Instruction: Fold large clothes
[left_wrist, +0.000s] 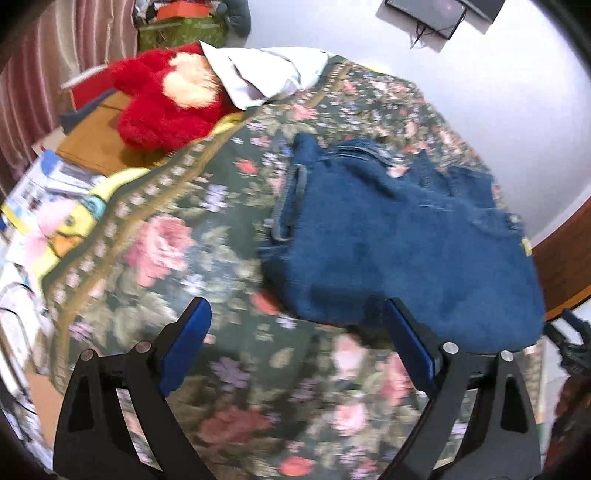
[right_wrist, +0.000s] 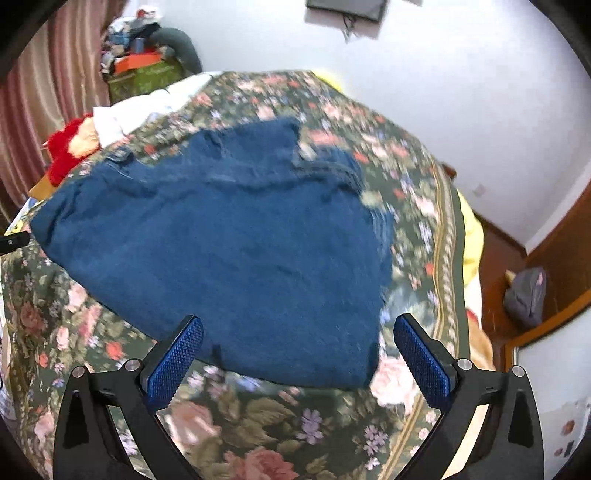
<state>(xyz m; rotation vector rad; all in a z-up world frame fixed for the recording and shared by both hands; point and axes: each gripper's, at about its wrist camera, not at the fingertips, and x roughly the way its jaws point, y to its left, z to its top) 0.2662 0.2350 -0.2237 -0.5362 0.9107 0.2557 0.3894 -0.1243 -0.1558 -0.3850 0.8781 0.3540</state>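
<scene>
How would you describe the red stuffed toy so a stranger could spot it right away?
Start at the bed's floral bedspread. At its far corner, beside the white pillow, lies the plush toy. It alone is shaggy bright red with a pale cream patch.

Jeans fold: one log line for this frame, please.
jeans: folded bundle on floral bedspread | left gripper: open, empty | right gripper: open, empty | contact: none

Blue denim garment (right_wrist: 229, 236) lay folded on the floral bedspread (right_wrist: 258, 424), right gripper (right_wrist: 297, 332) hung just above its near edge with jaws wide apart and empty, red plush toy (right_wrist: 64, 147) sat at the bed's far left, grey bag (right_wrist: 526, 295) rested on the floor.
</scene>
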